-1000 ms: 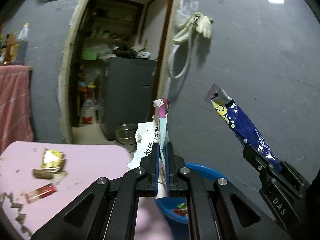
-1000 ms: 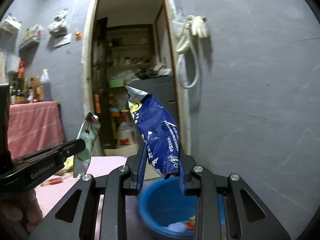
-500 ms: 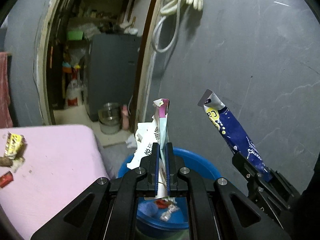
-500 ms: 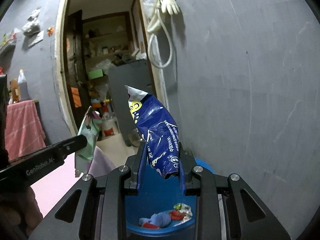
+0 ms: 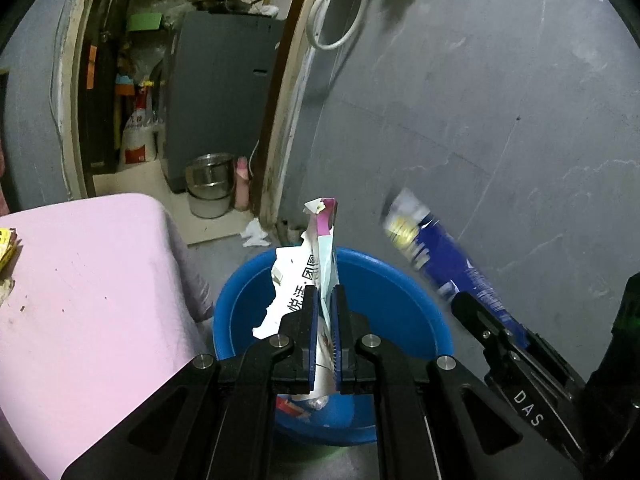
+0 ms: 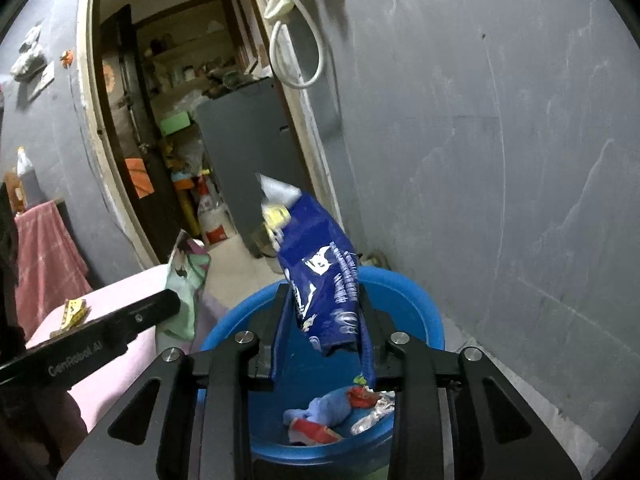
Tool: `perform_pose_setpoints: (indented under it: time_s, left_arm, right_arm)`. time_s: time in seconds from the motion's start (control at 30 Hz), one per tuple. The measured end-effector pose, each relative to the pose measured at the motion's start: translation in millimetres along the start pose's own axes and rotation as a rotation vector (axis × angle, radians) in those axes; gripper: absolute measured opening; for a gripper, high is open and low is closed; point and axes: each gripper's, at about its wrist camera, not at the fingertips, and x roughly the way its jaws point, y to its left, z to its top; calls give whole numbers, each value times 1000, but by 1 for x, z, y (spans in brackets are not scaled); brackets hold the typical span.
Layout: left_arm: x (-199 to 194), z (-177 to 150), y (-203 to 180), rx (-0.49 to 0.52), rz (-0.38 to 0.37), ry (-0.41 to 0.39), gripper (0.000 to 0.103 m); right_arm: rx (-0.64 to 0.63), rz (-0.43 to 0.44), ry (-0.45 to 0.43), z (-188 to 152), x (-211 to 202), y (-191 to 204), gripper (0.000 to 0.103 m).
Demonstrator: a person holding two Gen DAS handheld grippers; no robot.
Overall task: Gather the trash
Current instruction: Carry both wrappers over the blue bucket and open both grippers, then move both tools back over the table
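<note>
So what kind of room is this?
Probably a plain room in someone's home: bare grey walls, a doorway onto a cluttered storeroom with shelves, and a blue basin used for trash.

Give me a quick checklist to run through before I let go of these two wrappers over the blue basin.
1. Blue basin under both tongs: ok; each wrist view shows it right below.
2. Left tongs clamped on the white and pink wrapper: ok.
3. Right tongs on the blue wrapper: jaws opening, wrapper between them and tilted, blurred in the left view; whether the pads press on it: cannot tell.
4. Room in the basin: ok; only a few scraps lie at the bottom.
5. Wrappers apart from each other: ok.
6. Pink table finished: not ok; a yellow wrapper lies at its edge.
</note>
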Motion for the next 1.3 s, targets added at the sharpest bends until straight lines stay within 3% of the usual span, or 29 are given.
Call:
perform_pose_setpoints:
  time_s: [0.1,0.23,0.33,0.53,0.6,0.67,0.77,0.83,0.93,0.97,1.3]
  left_arm:
    - [5,-1,2,-8,2,21,6]
    - [0,-1,8,-42,-2,8,31]
    - [-13,4,13,-71,-2,-29,32]
    - [-56,15,20,-88,20,-144,48]
    - [-71,21,25,-90,30,-179,55]
    - [-90,25,29,-95,40,-219,63]
    - [-114,29,36,-101,62,-265,74]
    - [-129,31,44,-100,79,-285,75]
    - [-149,32,55,-98,115,-310,90]
    - [-159,31,61,-103,133,-333,95]
    - [-219,14,108,-100,256,-352,96]
  right_arm:
    - [0,0,16,-2,4,-2,34]
    - [12,-6,15,-3,2,-3,36]
    - [7,-9,-13,-1,-7,-2,41]
    - [-14,-4,-81,8,-28,5,55]
    - [-30,-2,-104,13,-37,10,61]
    - [-38,-3,-124,17,-45,17,79]
    - [-54,4,-160,23,-59,28,84]
    - [-63,7,-175,28,-66,37,89]
    - [-66,24,-202,33,-76,49,103]
    - [-68,31,-211,35,-79,53,103]
    - [-61,109,-244,35,-100,107,103]
